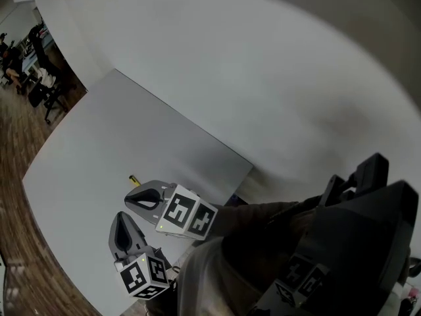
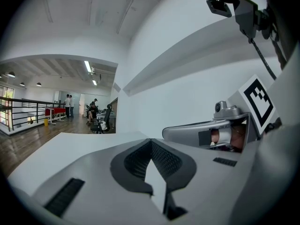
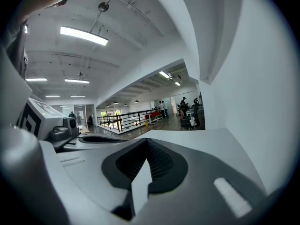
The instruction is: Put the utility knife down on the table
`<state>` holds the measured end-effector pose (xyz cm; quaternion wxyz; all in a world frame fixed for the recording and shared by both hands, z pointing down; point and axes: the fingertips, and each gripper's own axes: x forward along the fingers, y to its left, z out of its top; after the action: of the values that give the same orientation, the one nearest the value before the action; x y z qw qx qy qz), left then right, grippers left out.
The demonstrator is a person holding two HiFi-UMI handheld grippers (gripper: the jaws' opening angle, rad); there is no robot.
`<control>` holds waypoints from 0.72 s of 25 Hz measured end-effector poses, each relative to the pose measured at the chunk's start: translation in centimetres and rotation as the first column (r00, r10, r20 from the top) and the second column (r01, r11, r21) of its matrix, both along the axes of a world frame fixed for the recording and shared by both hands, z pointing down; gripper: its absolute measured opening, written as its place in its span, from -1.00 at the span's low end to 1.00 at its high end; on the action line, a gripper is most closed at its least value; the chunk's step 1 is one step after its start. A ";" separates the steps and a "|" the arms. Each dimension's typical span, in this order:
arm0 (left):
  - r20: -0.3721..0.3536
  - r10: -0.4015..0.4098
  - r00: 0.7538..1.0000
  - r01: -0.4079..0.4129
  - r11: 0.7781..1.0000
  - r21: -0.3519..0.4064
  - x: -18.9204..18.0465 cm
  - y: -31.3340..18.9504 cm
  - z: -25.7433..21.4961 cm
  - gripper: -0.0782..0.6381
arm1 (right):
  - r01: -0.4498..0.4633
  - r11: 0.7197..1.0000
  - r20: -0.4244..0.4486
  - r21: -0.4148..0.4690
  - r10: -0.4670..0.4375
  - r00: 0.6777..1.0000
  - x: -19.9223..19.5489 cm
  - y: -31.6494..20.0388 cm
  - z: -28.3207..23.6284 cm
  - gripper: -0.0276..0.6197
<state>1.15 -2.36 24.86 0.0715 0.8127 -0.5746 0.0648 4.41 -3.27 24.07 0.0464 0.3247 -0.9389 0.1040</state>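
yellow utility knife [image 1: 133, 178] on white table [image 1: 99, 130], just beside right gripper [image 1: 130, 198]

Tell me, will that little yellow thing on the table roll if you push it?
Probably not: the yellow thing lies low on the table, so it would more likely slide over that smooth white top. It looks small, so probably light. Little of it shows, though.

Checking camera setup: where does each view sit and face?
Head view: on the head, steeply down at the white table; left tongs, right tongs show.
Left gripper view: on left tongs, along shut jaws; right tongs at right.
Right gripper view: on right tongs, along shut jaws; left tongs at left.
Both gripper views share the railing.
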 end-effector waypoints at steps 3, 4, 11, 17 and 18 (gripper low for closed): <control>0.003 -0.003 1.000 0.003 1.000 0.011 -0.5 -0.2 0.9 -0.77 | 0.006 1.000 0.005 0.014 -0.006 1.000 -0.5 -0.2 0.8 -0.91; 0.001 -0.003 1.000 0.003 1.000 0.014 -0.7 -0.1 1.2 -0.77 | 0.005 1.000 0.004 0.018 -0.005 1.000 -0.7 -0.1 1.0 -0.91; -0.001 0.011 1.000 -0.010 0.999 0.045 -1.2 0.7 5.1 -0.77 | -0.010 0.999 0.004 0.043 0.010 1.000 -1.2 0.7 5.2 -0.91; -0.012 -0.016 1.000 0.017 0.999 0.041 -1.2 1.4 3.7 -0.77 | 0.022 0.999 -0.009 0.035 -0.021 1.000 -1.4 1.5 4.0 -0.91; -0.015 -0.018 1.000 0.019 0.999 0.043 -1.1 1.3 3.6 -0.77 | 0.024 0.999 -0.012 0.035 -0.023 1.000 -1.3 1.5 3.9 -0.91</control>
<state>0.09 -1.02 28.49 0.0586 0.8092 -0.5828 0.0460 3.13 -1.76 28.02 0.0472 0.3149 -0.9441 0.0849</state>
